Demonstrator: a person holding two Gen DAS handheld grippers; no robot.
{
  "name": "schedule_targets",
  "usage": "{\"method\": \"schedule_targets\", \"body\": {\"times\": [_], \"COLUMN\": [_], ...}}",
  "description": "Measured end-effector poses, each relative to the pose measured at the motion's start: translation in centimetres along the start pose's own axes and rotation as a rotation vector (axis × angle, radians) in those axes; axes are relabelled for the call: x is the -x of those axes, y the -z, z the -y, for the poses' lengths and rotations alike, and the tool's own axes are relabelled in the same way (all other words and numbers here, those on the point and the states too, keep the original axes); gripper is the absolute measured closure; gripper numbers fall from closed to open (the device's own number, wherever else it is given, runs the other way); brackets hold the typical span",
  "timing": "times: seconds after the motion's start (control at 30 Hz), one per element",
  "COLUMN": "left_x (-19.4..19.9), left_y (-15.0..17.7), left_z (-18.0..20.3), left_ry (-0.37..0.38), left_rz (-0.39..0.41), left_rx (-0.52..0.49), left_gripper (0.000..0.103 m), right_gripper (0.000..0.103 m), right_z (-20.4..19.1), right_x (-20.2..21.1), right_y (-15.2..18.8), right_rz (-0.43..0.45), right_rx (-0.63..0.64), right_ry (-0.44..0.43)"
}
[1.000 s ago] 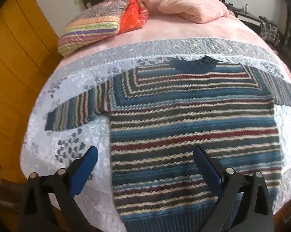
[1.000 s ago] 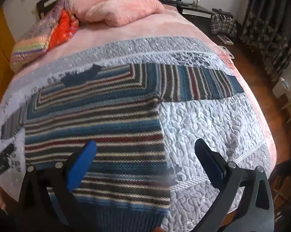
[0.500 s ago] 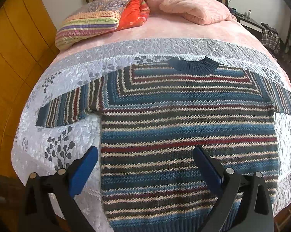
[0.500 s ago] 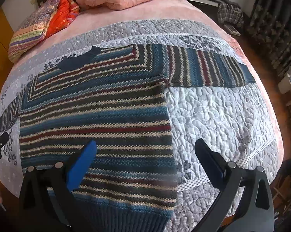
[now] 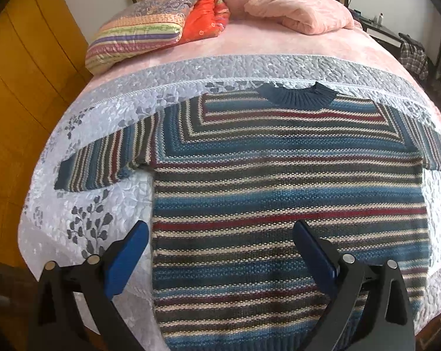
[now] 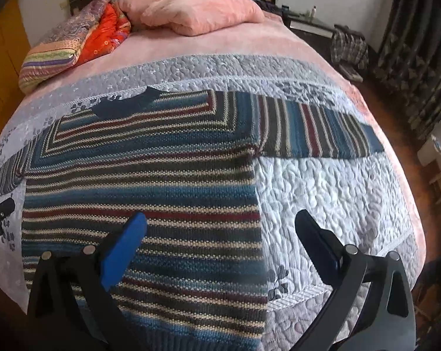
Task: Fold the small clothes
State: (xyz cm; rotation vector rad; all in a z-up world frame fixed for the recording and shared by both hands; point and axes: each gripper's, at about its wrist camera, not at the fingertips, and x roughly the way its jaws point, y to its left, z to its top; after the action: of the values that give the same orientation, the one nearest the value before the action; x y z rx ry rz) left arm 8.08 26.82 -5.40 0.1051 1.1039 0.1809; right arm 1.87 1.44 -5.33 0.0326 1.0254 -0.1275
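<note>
A striped knit sweater [image 5: 279,190] [image 6: 150,181] in blue, red, cream and dark bands lies flat on the bed, dark blue collar [image 5: 296,95] away from me, both short sleeves spread sideways. My left gripper [image 5: 220,231] hovers open above the sweater's lower left part, its left finger over the quilt beside the hem edge. My right gripper [image 6: 220,222] hovers open above the sweater's lower right edge, its right finger over bare quilt. Nothing is between either pair of fingers. The left gripper's tip [image 6: 1,207] shows at the right wrist view's left edge.
The grey-white quilt [image 6: 323,193] covers the near half of the bed, a pink blanket [image 5: 279,41] the far half. Pink pillows [image 6: 197,8] and a striped, orange-lined quilt [image 5: 150,35] are piled at the headboard. A yellow wardrobe [image 5: 24,87] stands left; floor and curtains right.
Both grippers have drawn back and risen a little, so more of the sweater and its left sleeve now shows. The sweater has not moved. Both stay open.
</note>
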Motion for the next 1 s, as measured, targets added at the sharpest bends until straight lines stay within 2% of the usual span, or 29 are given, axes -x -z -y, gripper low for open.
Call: {"method": "schedule_targets", "body": {"times": [0.1,0.27,0.33,0.47,0.67,1.0], "left_x": [-0.3,-0.5,-0.6,-1.3,-1.2,-1.0], "left_y": [0.1,0.5,0.5,0.3,0.1,0.1], "left_z": [0.1,1.4,1.2,0.2,-0.8,-0.8], "left_ry": [-0.018,-0.07,-0.029,0.095,0.079,0.045], "left_rz": [0.009,0.033,0.021,-0.04,-0.018,-0.003], "left_rx": [-0.005,-0.11,-0.1,0.001,0.044,0.017], "left_gripper": [0.004,0.004,0.004,0.004,0.004,0.004], "right_gripper": [0.003,0.003,0.003,0.003,0.003,0.003], "right_z": [-0.3,-0.2,0.0,-0.4,-0.6,-0.7], "right_x": [-0.2,-0.6,-1.0,-1.1,-0.9,-1.2], "right_y": [-0.3,-0.2,-0.2,0.0,0.0,-0.1], "right_rz": [0.001,-0.01,-0.045,-0.06,-0.042,-0.048], "right_rx": [0.023,0.011,-0.008,-0.005,0.008,0.005], "right_ry": [0.018,-0.014,-0.046,-0.056,-0.037,-0.049]}}
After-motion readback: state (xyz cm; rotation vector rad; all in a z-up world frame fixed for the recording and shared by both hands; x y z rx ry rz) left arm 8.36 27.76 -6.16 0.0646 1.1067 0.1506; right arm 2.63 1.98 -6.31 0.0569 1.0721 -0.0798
